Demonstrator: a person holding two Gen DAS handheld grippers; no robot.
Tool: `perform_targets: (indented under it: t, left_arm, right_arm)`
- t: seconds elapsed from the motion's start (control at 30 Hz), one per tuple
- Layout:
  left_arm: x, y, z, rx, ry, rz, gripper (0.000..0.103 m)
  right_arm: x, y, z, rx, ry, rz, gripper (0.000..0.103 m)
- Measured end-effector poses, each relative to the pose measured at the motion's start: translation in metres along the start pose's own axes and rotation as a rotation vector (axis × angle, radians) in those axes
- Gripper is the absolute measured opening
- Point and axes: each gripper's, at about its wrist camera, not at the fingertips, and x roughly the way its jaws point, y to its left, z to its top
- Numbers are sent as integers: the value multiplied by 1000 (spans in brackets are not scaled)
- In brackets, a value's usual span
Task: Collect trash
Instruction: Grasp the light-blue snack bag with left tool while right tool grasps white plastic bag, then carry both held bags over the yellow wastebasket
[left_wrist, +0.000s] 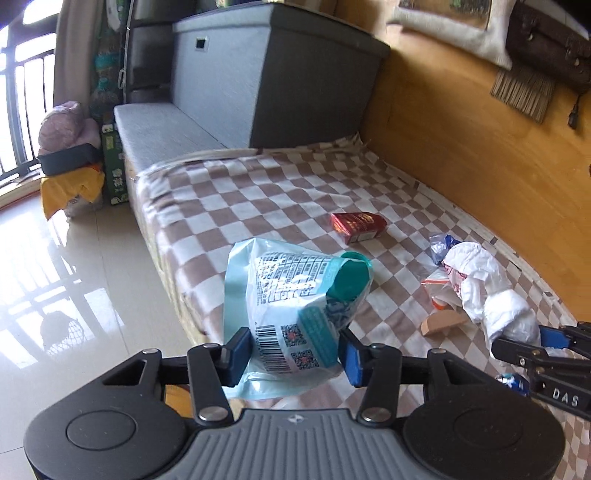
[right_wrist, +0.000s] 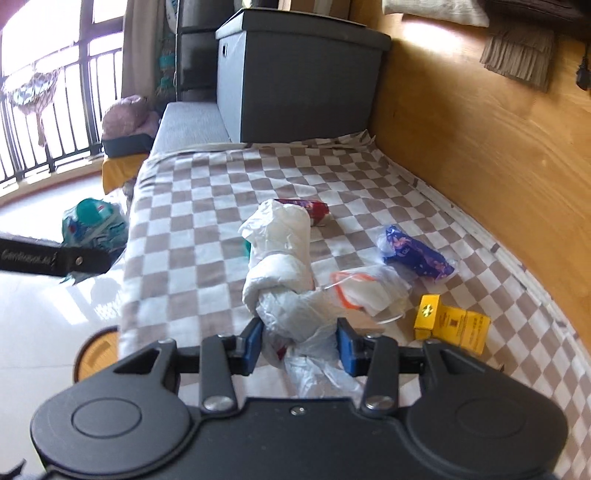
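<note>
Currently, the left gripper (left_wrist: 295, 354) is part-closed, clamping a light-blue printed pouch (left_wrist: 291, 302) raised above the bed edge. The right gripper (right_wrist: 301, 349) is part-closed on a crumpled white plastic bag (right_wrist: 284, 266). A red box (left_wrist: 358, 226) lies on the checkered blanket (left_wrist: 236, 192) beside a wooden wall (left_wrist: 461, 147).
</note>
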Motion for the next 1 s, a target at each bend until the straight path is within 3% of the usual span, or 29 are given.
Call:
perform_targets:
  t: [0.3, 0.57, 0.77, 1.0]
  left_arm:
    - [-55, 50, -30, -29, -29, 40, 51]
    - [-72, 101, -56, -62, -20, 83, 51]
    - [-58, 146, -71, -136, 7, 121, 51]
    - [-7, 193, -92, -213, 92, 156, 51]
  right_arm:
    - [-26, 46, -13, 61, -6, 21, 43]
    - [-18, 104, -20, 58, 19, 83, 43]
    - [17, 152, -29, 36, 77, 148, 43]
    - [74, 208, -41, -5, 175, 224, 43]
